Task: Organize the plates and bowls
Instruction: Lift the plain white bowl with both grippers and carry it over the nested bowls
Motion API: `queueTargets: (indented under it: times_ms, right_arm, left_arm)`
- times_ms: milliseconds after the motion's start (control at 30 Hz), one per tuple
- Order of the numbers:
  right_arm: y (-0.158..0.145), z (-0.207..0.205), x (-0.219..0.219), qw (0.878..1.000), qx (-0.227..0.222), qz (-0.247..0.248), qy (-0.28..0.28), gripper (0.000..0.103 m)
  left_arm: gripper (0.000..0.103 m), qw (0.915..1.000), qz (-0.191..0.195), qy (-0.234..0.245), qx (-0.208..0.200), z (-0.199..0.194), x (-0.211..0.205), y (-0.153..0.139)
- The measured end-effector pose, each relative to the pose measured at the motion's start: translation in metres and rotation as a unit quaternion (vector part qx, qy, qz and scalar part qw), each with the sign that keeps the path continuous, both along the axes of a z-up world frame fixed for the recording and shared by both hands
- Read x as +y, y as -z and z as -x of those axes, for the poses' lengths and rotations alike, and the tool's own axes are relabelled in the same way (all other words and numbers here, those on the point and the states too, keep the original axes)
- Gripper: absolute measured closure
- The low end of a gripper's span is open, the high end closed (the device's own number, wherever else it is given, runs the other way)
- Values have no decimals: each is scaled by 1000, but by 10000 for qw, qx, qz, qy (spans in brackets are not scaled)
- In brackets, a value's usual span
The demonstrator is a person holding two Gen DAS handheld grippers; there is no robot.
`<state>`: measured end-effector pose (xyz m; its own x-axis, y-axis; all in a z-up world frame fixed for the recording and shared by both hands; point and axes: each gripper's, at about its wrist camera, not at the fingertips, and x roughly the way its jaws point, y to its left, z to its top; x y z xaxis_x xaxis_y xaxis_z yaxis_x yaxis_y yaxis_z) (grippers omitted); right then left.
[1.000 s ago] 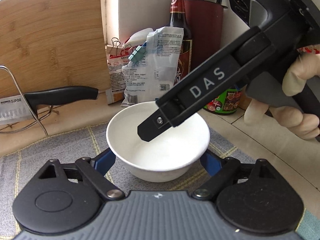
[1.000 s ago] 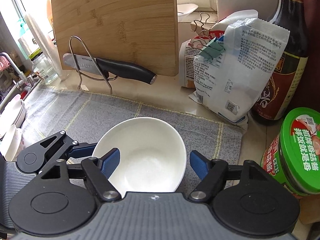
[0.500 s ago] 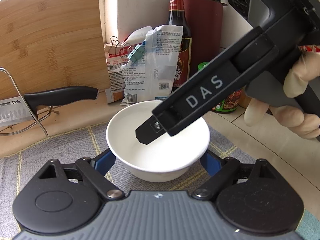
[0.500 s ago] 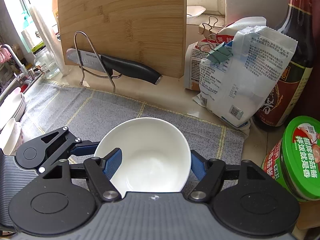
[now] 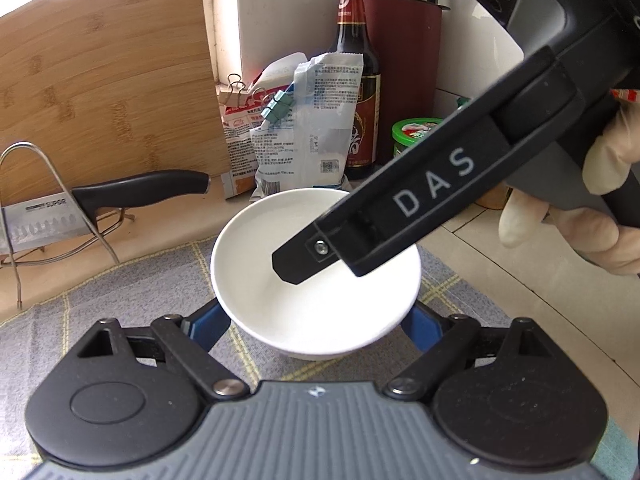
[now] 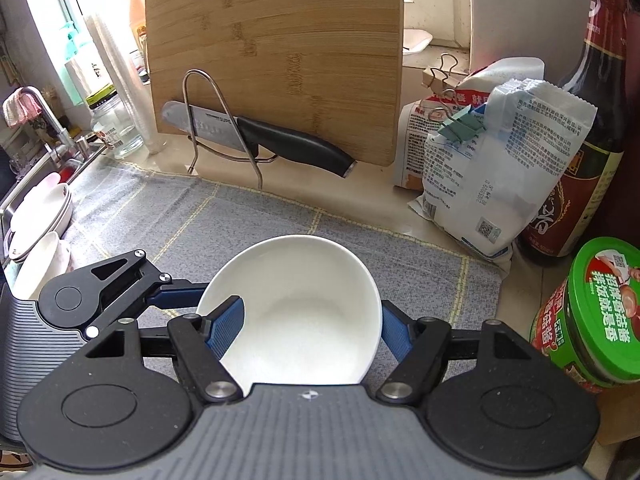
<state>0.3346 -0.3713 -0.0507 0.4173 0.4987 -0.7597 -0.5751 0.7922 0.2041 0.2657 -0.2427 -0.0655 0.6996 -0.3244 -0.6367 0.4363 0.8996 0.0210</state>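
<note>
Basically one bowl [image 6: 296, 308] clamped by right gripper [image 6: 308, 326] and left gripper [image 5: 316, 320]; stacked dishes [image 6: 40, 216] far left unsorted.

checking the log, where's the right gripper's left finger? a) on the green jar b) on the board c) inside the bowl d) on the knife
c: the blue finger sits inside the white bowl, the other one outside its wall.
</note>
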Motion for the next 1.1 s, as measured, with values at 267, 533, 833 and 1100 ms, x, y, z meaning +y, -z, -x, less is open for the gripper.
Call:
queueTargets:
  times_ms: [267, 533, 833, 1100]
  right_arm:
    - [-15, 28, 14, 9998, -69, -119, -141, 25]
    - [-25, 68, 44, 9993, -122, -148, -336, 25]
    - [-35, 101, 88, 9974, -121, -227, -679, 25]
    - [-53, 118, 126, 9944, -323, -243, -977, 25]
  left_arm:
    - [12, 9999, 2, -71, 96, 29, 11, -19]
    - [12, 9997, -5, -210, 153, 67, 43, -39]
    - [12, 9986, -54, -489, 200, 99, 82, -53]
    - [12, 9969, -20, -785, 37, 121, 119, -69]
